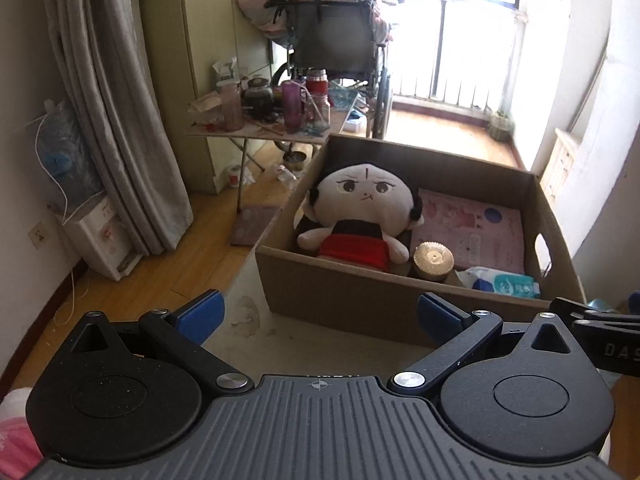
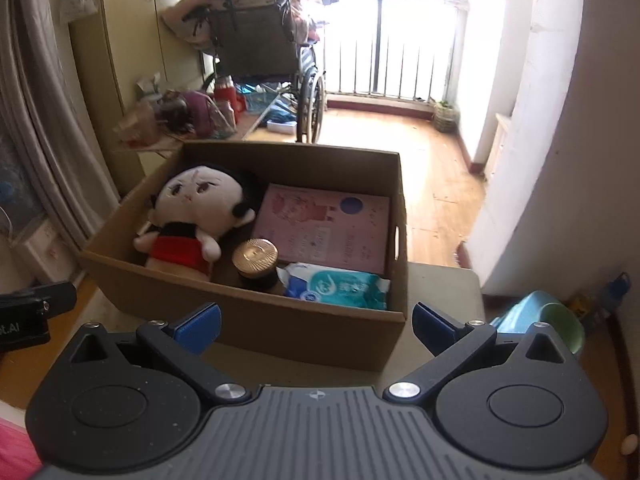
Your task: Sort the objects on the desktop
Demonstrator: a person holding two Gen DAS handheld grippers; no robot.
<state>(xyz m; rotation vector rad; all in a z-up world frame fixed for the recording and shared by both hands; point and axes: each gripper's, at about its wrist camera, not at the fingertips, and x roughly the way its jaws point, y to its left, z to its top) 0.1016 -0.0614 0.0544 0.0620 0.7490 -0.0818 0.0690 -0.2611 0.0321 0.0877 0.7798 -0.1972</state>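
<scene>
Cardboard box (image 2: 256, 320), open-topped, standing on the pale table (image 2: 440, 292) directly ahead of both grippers, its near wall just beyond the blue fingertips. Right gripper (image 2: 316, 322): jaws spread wide, nothing between them, held low before the box's near right corner. Left gripper (image 1: 320, 314): likewise wide open and empty, before the near wall of the same box (image 1: 340, 300). Neither tool touches anything; both appear to be held back, probably because the sorted items already lie inside. Contents, nearest first: wet-wipes pack (image 2: 340, 286), blue and white, lying flat against the near wall at the right; round jar with gold lid (image 2: 256, 258), upright, just left of the pack; plush doll (image 2: 192, 220), red and black outfit, leaning into the left side so its face looks out; pink book (image 2: 324, 228), flat across the far right floor. Table surface around the box shows no loose items in view, suggesting sorting is at or near its end. Beyond: wheelchair (image 2: 264, 48) by a bright window.
</scene>
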